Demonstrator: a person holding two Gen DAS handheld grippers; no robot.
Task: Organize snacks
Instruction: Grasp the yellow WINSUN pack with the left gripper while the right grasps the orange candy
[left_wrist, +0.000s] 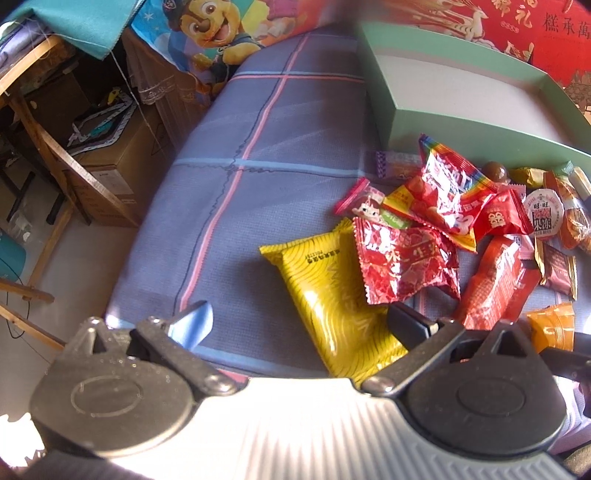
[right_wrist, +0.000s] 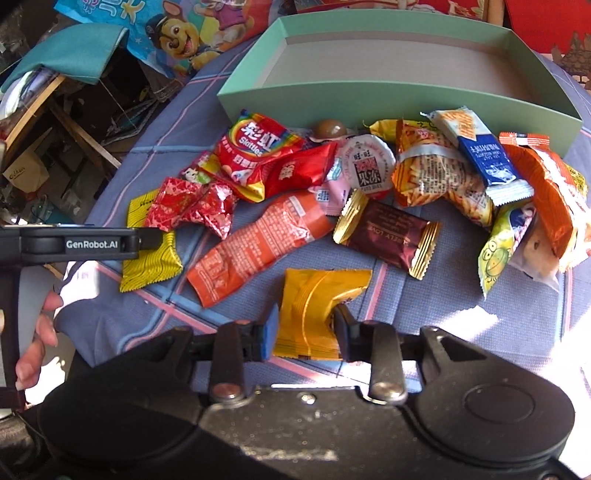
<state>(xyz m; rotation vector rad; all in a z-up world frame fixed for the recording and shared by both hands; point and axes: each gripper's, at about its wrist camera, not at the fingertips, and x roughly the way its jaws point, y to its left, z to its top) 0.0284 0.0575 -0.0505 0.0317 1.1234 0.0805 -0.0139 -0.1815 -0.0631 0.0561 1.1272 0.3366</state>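
Note:
My right gripper is shut on an orange-gold snack packet lying on the blue checked cloth; its pads pinch the packet's near end from both sides. My left gripper stands open, low over the cloth, with a yellow packet lying between its fingers and touching neither pad that I can see. Beyond both lies a heap of snacks: a red Skittles bag, a long orange-red packet and a dark brown packet. Behind the heap stands an empty mint-green box.
The cloth-covered table drops off at its left edge to a cluttered floor with cardboard boxes and wooden frames. A person's hand holds the left gripper at the far left. Cartoon-print and red bags lie behind the box.

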